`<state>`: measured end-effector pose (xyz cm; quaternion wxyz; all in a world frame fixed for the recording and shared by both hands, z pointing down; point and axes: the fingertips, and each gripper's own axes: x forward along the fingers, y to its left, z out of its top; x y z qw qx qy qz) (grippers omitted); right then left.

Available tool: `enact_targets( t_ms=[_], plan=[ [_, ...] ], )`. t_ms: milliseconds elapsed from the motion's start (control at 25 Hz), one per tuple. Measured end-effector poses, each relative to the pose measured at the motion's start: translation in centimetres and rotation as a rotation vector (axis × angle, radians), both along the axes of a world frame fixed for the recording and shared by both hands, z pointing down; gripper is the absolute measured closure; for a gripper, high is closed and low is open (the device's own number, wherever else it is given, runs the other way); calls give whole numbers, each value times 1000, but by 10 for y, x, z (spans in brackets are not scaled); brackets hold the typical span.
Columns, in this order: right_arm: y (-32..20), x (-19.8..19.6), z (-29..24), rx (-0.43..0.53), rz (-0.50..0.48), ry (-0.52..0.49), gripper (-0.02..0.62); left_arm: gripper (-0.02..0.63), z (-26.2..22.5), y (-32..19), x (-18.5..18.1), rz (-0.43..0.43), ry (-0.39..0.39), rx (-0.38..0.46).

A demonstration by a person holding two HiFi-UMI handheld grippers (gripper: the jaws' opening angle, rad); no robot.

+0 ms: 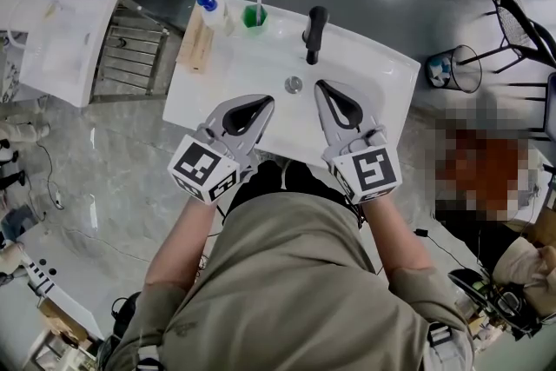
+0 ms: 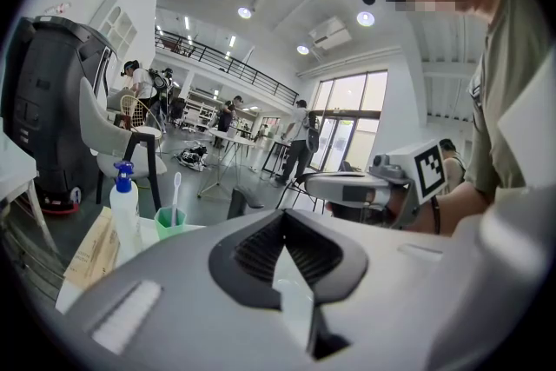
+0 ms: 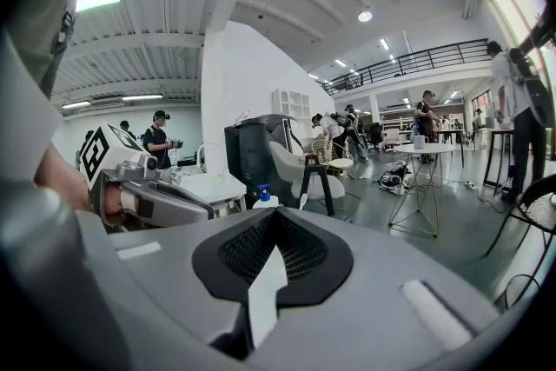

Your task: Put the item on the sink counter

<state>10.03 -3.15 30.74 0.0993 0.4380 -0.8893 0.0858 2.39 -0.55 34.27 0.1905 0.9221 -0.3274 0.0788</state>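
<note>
A white sink counter point(image 1: 373, 69) lies below me, with a black faucet point(image 1: 314, 32) and a drain point(image 1: 294, 84). On its far left stand a blue-capped bottle point(image 1: 211, 9) point(image 2: 124, 208), a green cup point(image 1: 254, 16) point(image 2: 169, 222) holding a toothbrush, and a flat beige pack point(image 1: 195, 43) point(image 2: 94, 248). My left gripper point(image 1: 264, 102) point(image 2: 282, 218) hovers over the basin's near left, its jaws shut and empty. My right gripper point(image 1: 321, 87) point(image 3: 276, 218) hovers beside it, near the drain, also shut with nothing held.
A white cabinet point(image 1: 61, 39) and a metal rack point(image 1: 130, 48) stand left of the sink. A wire bin point(image 1: 465, 67) and black chairs point(image 1: 521, 22) are at the right. The grey floor holds cables. People stand far back in the hall.
</note>
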Motion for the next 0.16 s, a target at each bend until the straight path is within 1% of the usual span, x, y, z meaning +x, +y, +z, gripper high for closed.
enact_targets(
  t_ms=[160],
  plan=[
    [1, 0, 0, -4, 0, 1, 583, 600, 0, 2, 0, -1, -1, -3]
  ],
)
